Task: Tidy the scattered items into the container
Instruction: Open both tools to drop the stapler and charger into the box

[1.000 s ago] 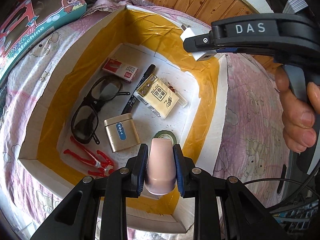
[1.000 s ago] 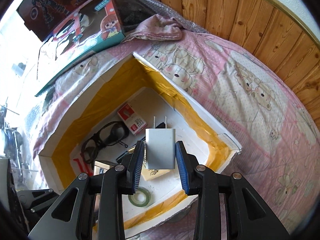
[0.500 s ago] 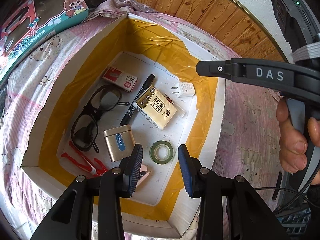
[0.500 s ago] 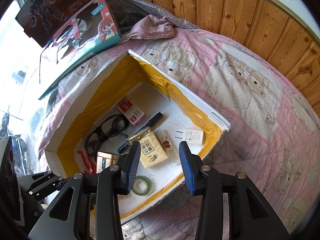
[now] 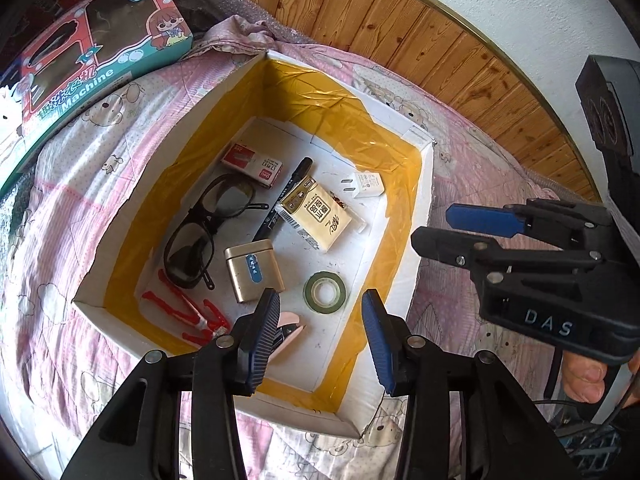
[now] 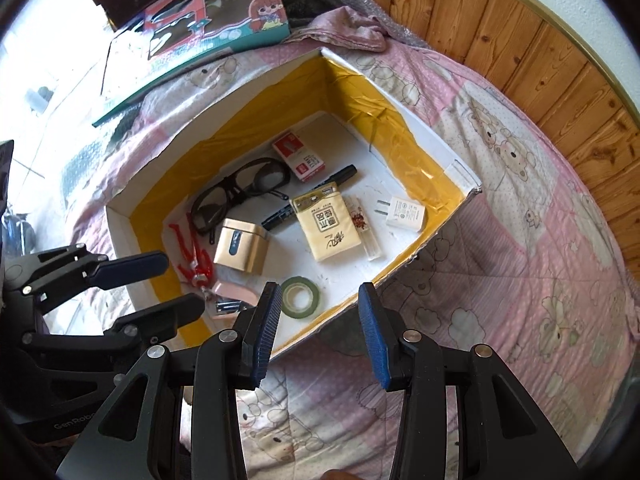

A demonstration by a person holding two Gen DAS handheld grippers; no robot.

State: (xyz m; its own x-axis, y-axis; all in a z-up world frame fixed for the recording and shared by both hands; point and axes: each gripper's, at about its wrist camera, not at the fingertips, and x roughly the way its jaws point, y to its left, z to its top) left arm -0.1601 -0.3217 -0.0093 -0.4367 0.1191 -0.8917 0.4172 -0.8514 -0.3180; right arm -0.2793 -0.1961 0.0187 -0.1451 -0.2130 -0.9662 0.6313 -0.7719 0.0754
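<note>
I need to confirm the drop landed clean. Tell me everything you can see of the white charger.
The charger is a small white plug block, plastic by the look, with rounded corners and grey print on its upper face. Two metal prongs stick out of one end, pointing toward the tissue pack. It lies flat on the white floor of the box, in the corner by the yellow-taped wall. It seems to touch only the floor; a gap separates it from the lighter. Both grippers are open and clear of it.
</note>
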